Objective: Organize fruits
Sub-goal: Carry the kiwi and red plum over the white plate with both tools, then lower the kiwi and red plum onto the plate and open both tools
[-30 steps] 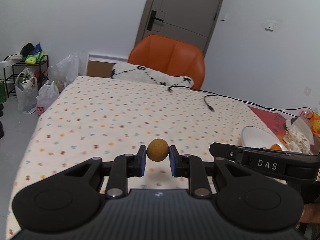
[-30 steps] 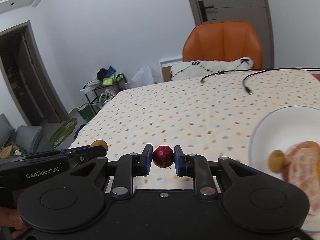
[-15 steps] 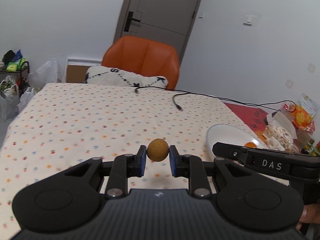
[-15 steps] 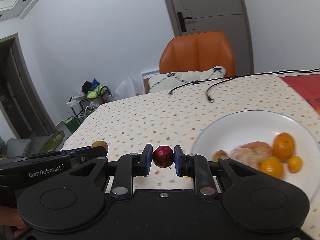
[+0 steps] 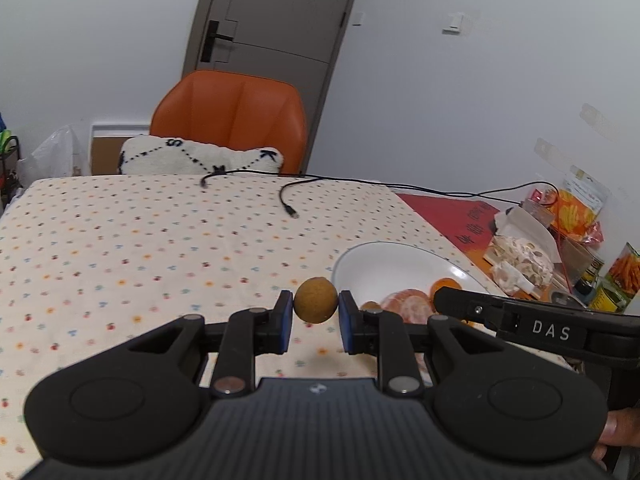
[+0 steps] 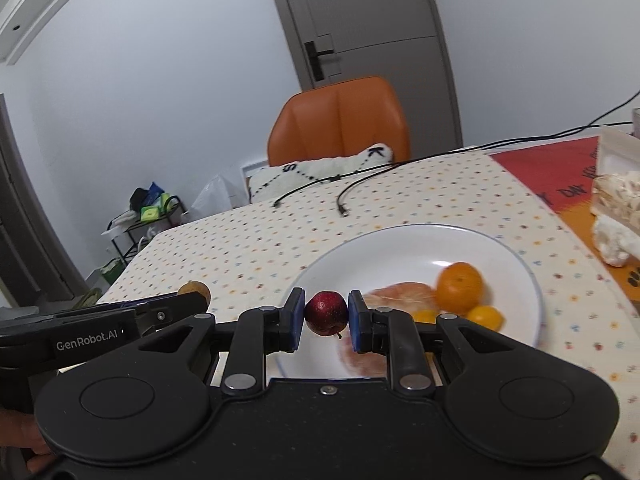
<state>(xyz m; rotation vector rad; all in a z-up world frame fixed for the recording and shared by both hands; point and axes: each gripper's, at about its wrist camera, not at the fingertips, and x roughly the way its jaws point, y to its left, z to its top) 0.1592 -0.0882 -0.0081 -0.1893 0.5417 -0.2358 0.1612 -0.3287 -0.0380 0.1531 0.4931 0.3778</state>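
Both grippers have swung toward the white plate [image 6: 516, 264] over the last second: it previously sat at the 3 o'clock edge of each wrist view and now lies close ahead, at 12 to 2 o'clock of the right gripper [image 6: 326, 313] and at 1 to 2 o'clock of the left gripper [image 5: 315, 300].

Left gripper: jaws narrow, blue pads pressed against a round tan-brown fruit [image 5: 315, 300], held clear of the dotted tablecloth [image 5: 140, 240]. The fruit sits just short of the plate's near-left rim.

Right gripper: jaws narrow, clamped on a small dark red fruit [image 6: 326, 313], its stem pointing down. In the right wrist view this fruit is raised over the near-left part of the plate.

Plate contents, near to far: a peeled citrus fruit [image 6: 402, 294] at centre, two small yellow-orange fruits [image 6: 485, 316] at its 3 o'clock side, and a larger orange [image 6: 459, 285] just beyond them. Contact between these pieces cannot be confirmed because of blur.

Farther out, at 12 o'clock, two black cables [image 5: 344, 179] lie across the cloth. Beyond the table edge stands an orange chair [image 5: 230, 118] carrying a white cushion [image 5: 200, 158], with a grey door [image 5: 272, 20] behind. At 2 o'clock in the left wrist view, snack packets [image 5: 524, 256] lie on a red mat [image 5: 452, 208].
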